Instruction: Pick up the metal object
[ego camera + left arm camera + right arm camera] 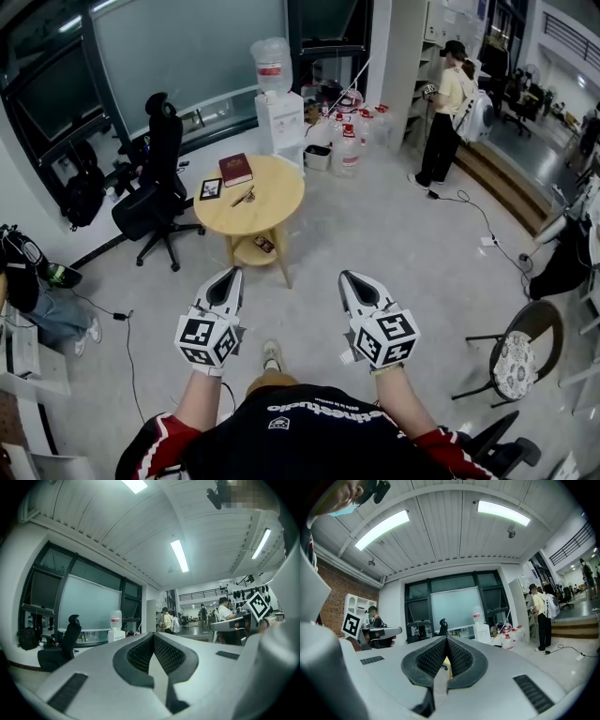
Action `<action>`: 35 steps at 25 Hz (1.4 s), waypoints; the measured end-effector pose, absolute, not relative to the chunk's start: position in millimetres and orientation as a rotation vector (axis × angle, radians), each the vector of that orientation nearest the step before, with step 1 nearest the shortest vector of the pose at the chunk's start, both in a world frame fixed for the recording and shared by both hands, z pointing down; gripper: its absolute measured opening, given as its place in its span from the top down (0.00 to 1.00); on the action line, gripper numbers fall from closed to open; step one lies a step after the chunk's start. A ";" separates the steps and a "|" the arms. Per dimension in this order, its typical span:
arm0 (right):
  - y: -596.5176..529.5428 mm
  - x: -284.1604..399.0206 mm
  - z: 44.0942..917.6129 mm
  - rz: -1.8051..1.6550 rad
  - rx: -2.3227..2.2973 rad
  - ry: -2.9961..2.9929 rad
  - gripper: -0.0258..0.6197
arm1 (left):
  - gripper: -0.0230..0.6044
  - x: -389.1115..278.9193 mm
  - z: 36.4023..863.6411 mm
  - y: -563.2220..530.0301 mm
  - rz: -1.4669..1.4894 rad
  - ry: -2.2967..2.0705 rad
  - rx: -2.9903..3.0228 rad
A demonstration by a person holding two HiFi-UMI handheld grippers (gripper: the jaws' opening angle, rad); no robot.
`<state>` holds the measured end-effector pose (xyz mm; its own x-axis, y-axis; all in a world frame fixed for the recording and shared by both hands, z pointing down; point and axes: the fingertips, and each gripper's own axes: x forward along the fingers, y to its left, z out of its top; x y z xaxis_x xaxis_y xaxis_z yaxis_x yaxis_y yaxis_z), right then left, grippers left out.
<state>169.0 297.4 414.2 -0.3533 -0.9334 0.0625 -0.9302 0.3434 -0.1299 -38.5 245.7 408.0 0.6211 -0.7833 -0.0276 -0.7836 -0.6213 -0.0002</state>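
The left claw [153, 637] is pressed together, its ribbed pads meeting at the tip with nothing between them. The right claw [446, 642] is likewise closed and empty. In the head view both sit side by side in the lower middle of the frame, left claw [230, 278] and right claw [351, 279], held over the floor and touching nothing, their tips aimed toward the top of the frame.

Above them, left of centre, stands a round wooden bench [277, 199], apart from both claws. The metal object [243, 196] lies near the middle of its top, slim and slanted. Just to its upper left lies a dark red book [235, 170], and to its left a small black-framed square [211, 188]. A black office chair [157, 183] stands left of the bench, and a water dispenser [277, 111] above it.
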 end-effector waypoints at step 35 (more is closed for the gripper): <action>129.9 151.3 416.7 -0.274 -1.790 2.626 0.92 | 0.94 -64.8 406.2 77.5 0.067 1.422 -2.805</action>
